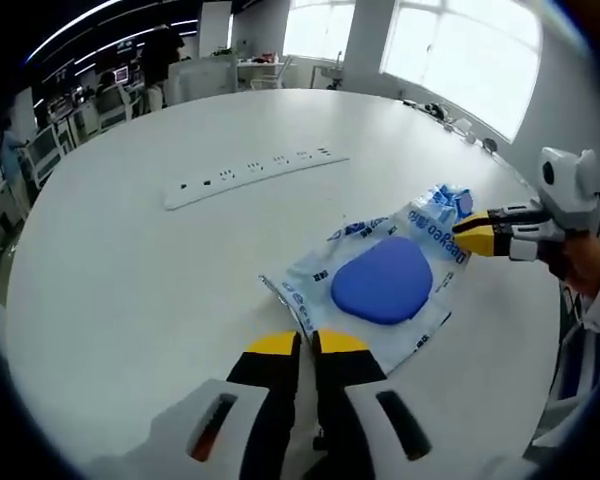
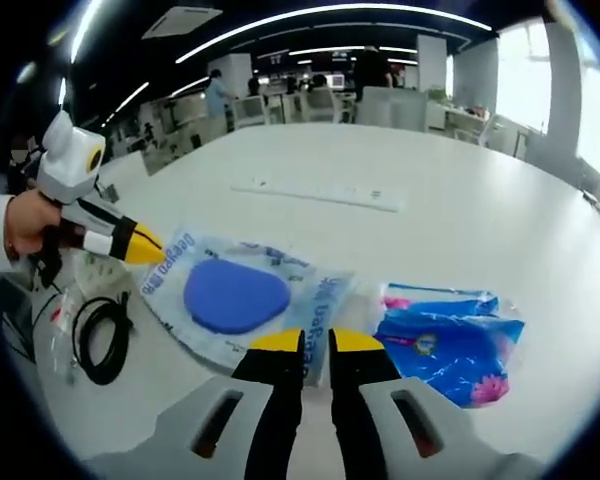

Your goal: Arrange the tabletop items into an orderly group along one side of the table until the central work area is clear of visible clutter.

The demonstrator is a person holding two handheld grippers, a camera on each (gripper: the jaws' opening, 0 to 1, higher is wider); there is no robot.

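Both claws were on the clear bag with the blue pad (image 1: 383,279), which lay flat on the white tabletop (image 1: 130,280). My left claw (image 1: 306,343) had its jaws pressed together at the bag's near corner; looked clamped on the plastic edge, though the pinch itself was hard to make out. My right claw (image 2: 315,341) sat at the opposite edge of the bag, jaws nearly together with a thin gap; I couldn't tell if they gripped the film or just touched it. In the right gripper view, a blue printed packet (image 2: 448,340) lay just beside the bag, and a coiled black cable (image 2: 98,337) lay on the bag's other side. A white power strip (image 1: 252,174) lay beyond the bag, well apart.
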